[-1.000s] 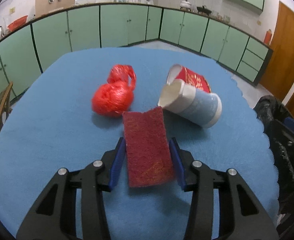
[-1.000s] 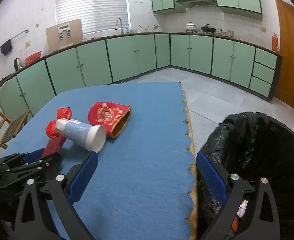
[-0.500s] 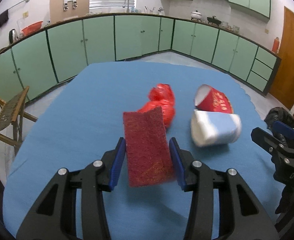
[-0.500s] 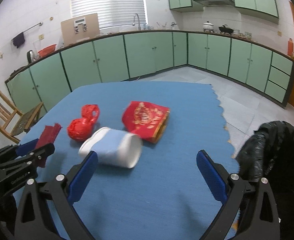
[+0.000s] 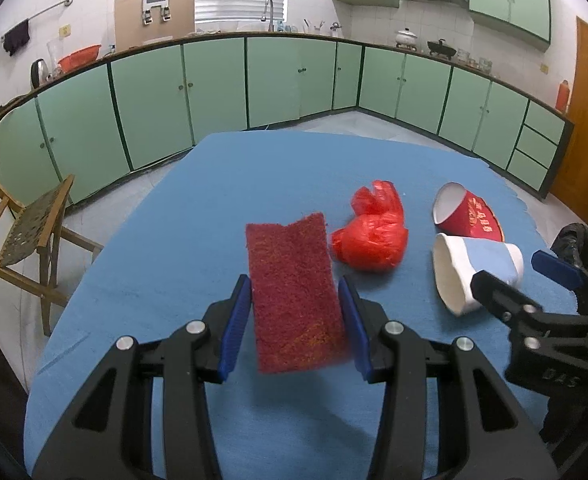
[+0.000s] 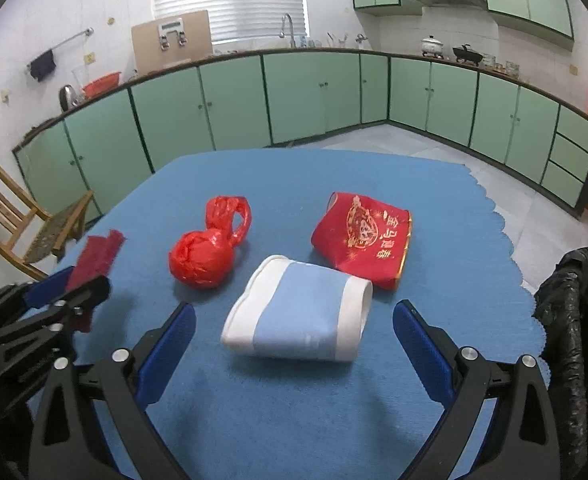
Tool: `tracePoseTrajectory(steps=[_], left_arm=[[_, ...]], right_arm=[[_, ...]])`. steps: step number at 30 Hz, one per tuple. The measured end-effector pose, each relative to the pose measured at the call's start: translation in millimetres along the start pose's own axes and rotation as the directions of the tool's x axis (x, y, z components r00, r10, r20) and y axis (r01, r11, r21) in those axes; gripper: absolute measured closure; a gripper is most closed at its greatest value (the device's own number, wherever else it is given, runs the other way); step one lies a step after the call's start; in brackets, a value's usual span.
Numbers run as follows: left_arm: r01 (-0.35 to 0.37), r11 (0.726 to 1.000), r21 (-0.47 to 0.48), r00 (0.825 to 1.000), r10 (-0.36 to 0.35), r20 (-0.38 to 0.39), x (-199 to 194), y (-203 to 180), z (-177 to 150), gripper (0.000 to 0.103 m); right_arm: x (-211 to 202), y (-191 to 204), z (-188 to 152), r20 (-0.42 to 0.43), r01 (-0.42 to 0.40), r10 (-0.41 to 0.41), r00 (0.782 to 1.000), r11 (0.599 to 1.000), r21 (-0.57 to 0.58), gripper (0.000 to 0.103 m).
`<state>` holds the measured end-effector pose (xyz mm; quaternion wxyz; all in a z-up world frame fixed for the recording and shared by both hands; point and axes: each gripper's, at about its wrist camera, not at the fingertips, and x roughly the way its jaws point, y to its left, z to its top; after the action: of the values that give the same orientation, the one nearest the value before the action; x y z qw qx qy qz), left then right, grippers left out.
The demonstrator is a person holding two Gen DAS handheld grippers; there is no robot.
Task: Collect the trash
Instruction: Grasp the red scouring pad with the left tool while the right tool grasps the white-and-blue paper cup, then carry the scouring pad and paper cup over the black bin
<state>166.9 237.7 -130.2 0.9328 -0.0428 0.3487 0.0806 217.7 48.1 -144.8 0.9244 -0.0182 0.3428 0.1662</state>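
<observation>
My left gripper (image 5: 296, 320) is shut on a dark red scouring pad (image 5: 294, 292) and holds it above the blue table (image 5: 198, 208); the pad also shows in the right wrist view (image 6: 96, 258). My right gripper (image 6: 294, 344) is open, with a blue and white paper cup (image 6: 300, 314) lying on its side just ahead between the jaws. A red plastic bag (image 6: 206, 252) lies to the cup's left and a flattened red paper cup (image 6: 364, 240) behind it. The same bag (image 5: 370, 236) and cups (image 5: 474, 272) show in the left wrist view.
A black trash bag (image 6: 574, 312) hangs at the table's right edge. A wooden chair (image 5: 18, 228) stands left of the table. Green cabinets (image 5: 294, 76) line the far walls.
My left gripper has lifted the scouring pad off the table and swung left. My right gripper has turned from the trash bag to face the blue and white cup.
</observation>
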Motion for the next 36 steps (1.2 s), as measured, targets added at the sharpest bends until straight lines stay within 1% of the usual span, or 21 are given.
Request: tracePoseTrajectory(steps=[4, 10, 16, 17, 19, 21, 22, 28, 32, 36], left_arm=[[0.001, 1.0, -0.018, 1.0, -0.001, 0.002, 1.2, 8.6, 0.9, 0.06], [0.012, 0.999, -0.034, 1.0, -0.012, -0.002, 3.8, 10.1, -1.9, 0.06], [0.018, 1.0, -0.025, 1.0, -0.018, 0.001, 3.6, 7.7, -2.6, 0.06], [0.018, 1.0, -0.026, 1.0, -0.018, 0.001, 3.3, 7.1, -2.8, 0.06], [0.018, 0.999, -0.028, 1.0, -0.018, 0.001, 3.1, 7.1, -2.8, 0.06], [0.017, 0.999, -0.028, 1.0, -0.017, 0.0, 2.9, 7.2, -3.2, 0.06], [0.018, 0.999, -0.03, 1.0, -0.018, -0.001, 2.7, 6.5, -3.3, 0.06], [0.025, 0.999, -0.025, 1.0, -0.025, -0.001, -0.8, 0.5, -3.5, 0.06], [0.03, 0.999, -0.017, 1.0, -0.03, 0.008, -5.0, -5.4, -2.6, 0.06], [0.042, 0.999, -0.009, 0.999, -0.042, 0.02, -9.9, -13.1, 0.0, 0.06]], right_arm=[[10.2, 4.2, -2.0, -0.03, 0.025, -0.025, 0.999, 1.0, 0.007, 0.006], [18.3, 9.0, -3.0, -0.059, 0.047, -0.047, 0.997, 0.999, -0.007, 0.006], [23.9, 8.3, -2.6, -0.079, 0.061, -0.061, 0.995, 0.998, 0.0, 0.007], [24.6, 8.3, -2.9, -0.084, 0.059, -0.059, 0.995, 0.998, 0.0, 0.008], [25.8, 8.9, -2.8, -0.091, 0.052, -0.052, 0.994, 0.999, -0.002, 0.014], [26.5, 7.8, -4.4, -0.106, 0.033, -0.033, 0.994, 0.999, -0.002, 0.023], [26.7, 6.7, -5.6, -0.113, 0.036, -0.035, 0.993, 0.999, -0.001, 0.025], [21.2, -0.1, -6.2, -0.121, 0.008, -0.007, 0.993, 1.0, 0.01, 0.029], [11.2, -4.0, -5.1, -0.103, -0.005, 0.008, 0.995, 0.999, 0.036, 0.029], [-4.4, -12.7, -0.7, -0.078, -0.006, 0.009, 0.997, 0.999, 0.038, 0.029]])
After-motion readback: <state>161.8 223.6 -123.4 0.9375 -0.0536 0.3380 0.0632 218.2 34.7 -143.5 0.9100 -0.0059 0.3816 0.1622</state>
